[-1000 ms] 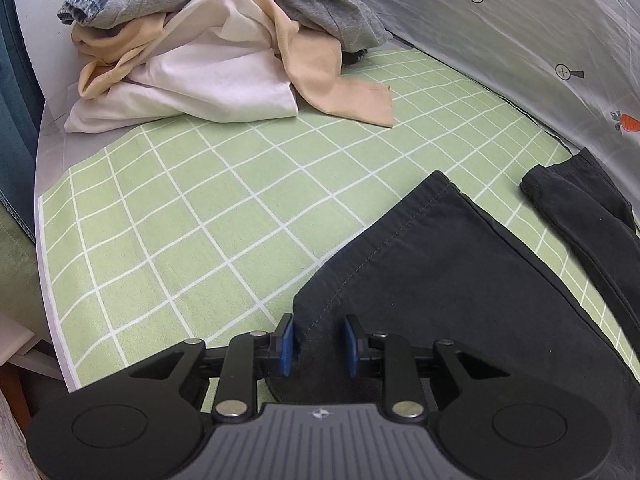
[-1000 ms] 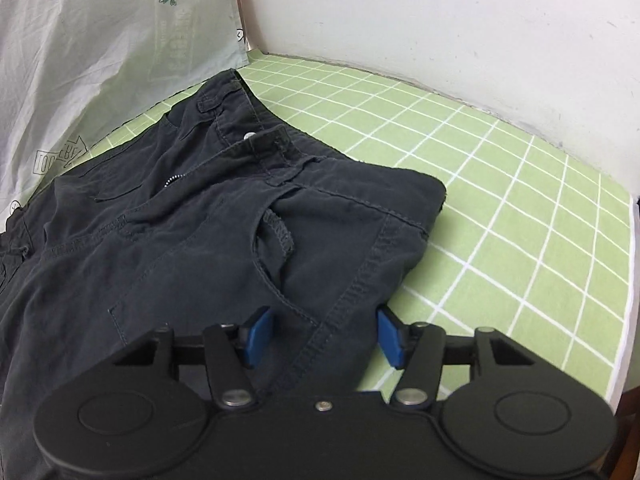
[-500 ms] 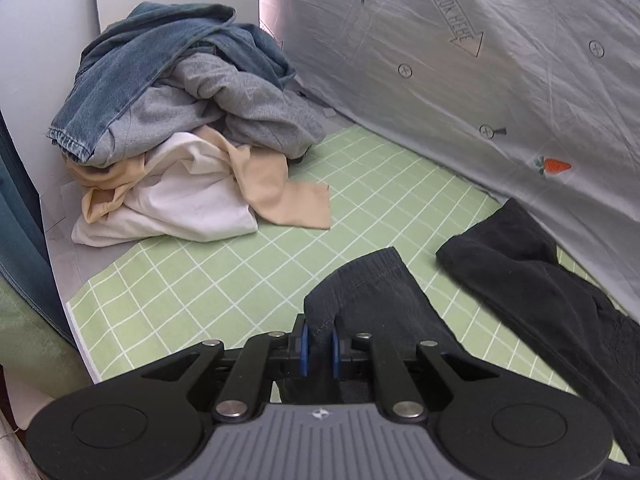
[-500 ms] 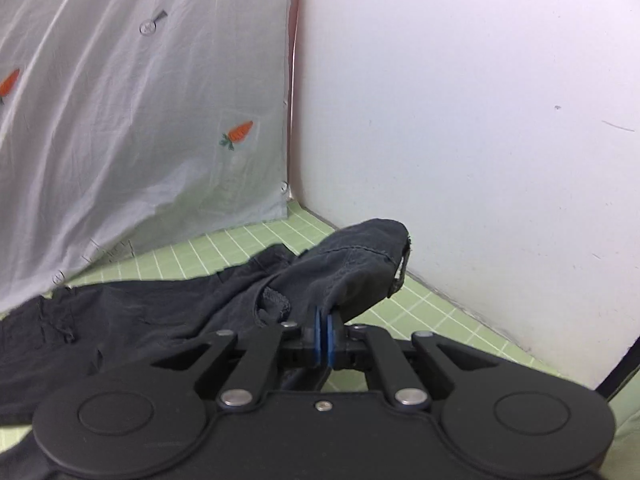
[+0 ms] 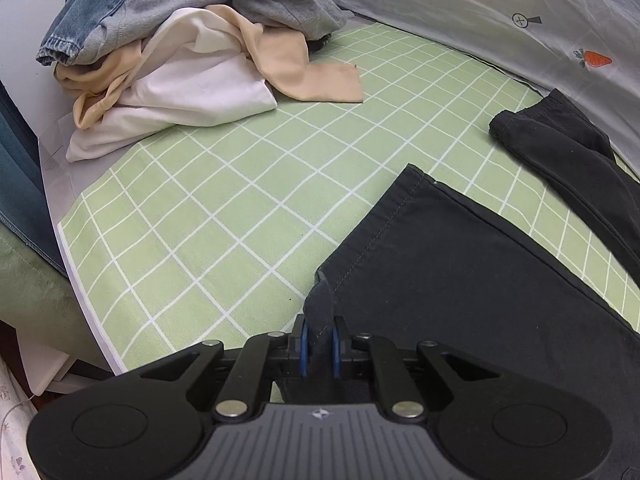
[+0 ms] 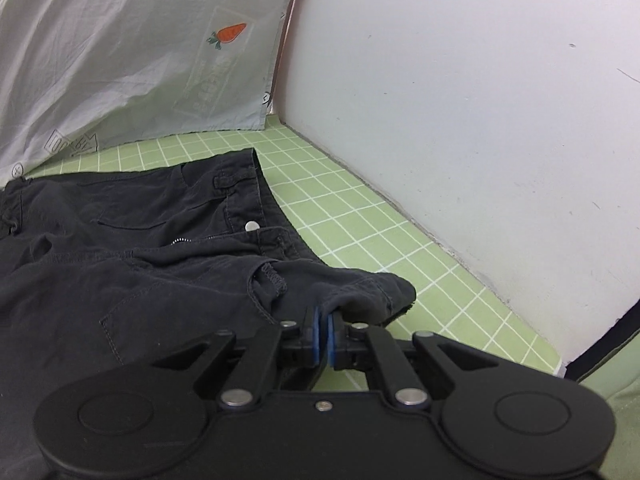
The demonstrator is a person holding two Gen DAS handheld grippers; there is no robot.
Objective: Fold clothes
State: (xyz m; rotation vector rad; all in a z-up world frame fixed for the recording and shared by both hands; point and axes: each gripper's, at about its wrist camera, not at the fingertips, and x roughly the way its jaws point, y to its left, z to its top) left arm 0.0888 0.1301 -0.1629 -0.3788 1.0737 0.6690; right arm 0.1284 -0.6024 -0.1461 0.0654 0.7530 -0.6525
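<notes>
Left claw [image 5: 319,344] pinched tight on the hem corner of the black cotton trousers [image 5: 460,280], blue pads [image 5: 304,346] squeezing a bunched fold of fabric between them. That leg lies flat on the green mat with white grid lines [image 5: 224,216], running off to my right; the second leg [image 5: 568,168] lies apart from it, near the grey sheet with carrot prints [image 5: 520,12]. Beyond, at the mat's far corner, I see a heap of unfolded clothes [image 5: 192,40]: blue denim, grey knit, beige and white pieces.

Right claw [image 6: 323,338] clamped too, pads almost together, gripping the waistband corner of the same black trousers [image 6: 140,272], which bulges up a little at the grip. Waist end lies spread on the mat [image 6: 360,216], fly open, silver button [image 6: 252,225] showing, belt loops visible. White wall panel [image 6: 480,120] stands close on my right, grey sheet [image 6: 120,60] behind the trousers.
</notes>
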